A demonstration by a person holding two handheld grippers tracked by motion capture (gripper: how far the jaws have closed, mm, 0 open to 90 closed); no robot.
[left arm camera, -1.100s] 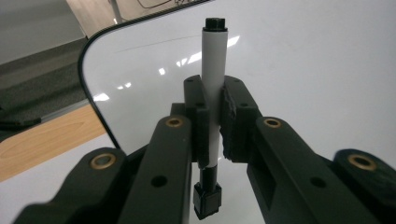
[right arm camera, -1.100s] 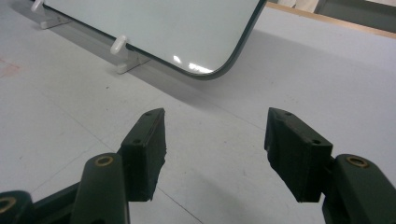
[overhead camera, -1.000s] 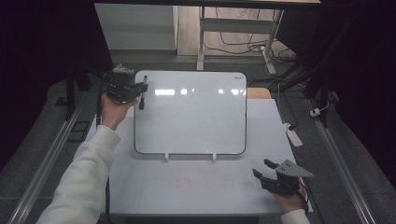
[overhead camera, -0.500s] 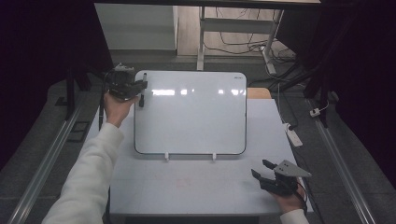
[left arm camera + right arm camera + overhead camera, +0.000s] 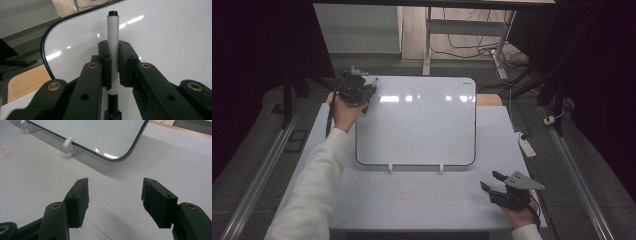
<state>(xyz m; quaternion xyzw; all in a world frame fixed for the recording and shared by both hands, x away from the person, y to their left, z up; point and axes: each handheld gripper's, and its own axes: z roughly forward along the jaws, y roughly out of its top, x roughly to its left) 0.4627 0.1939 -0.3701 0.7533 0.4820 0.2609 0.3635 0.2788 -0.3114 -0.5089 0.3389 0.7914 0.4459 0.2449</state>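
Marker, a white-barrelled whiteboard pen with a black end, was found pinched between the pads of the left gripper at the upper left of the high view. Compared with the frames a second before, that gripper had shifted rightward, from just off the left edge of the whiteboard to over its upper-left corner. Judged from this, the pen was being carried into position over the writing surface; no mark showed on the board. In the left gripper view the pen's long axis ran straight up the frame, between the jaws, black end uppermost, above the board's rounded corner. The right gripper rested at the lower right on the table, jaws spread and empty, unmoved.
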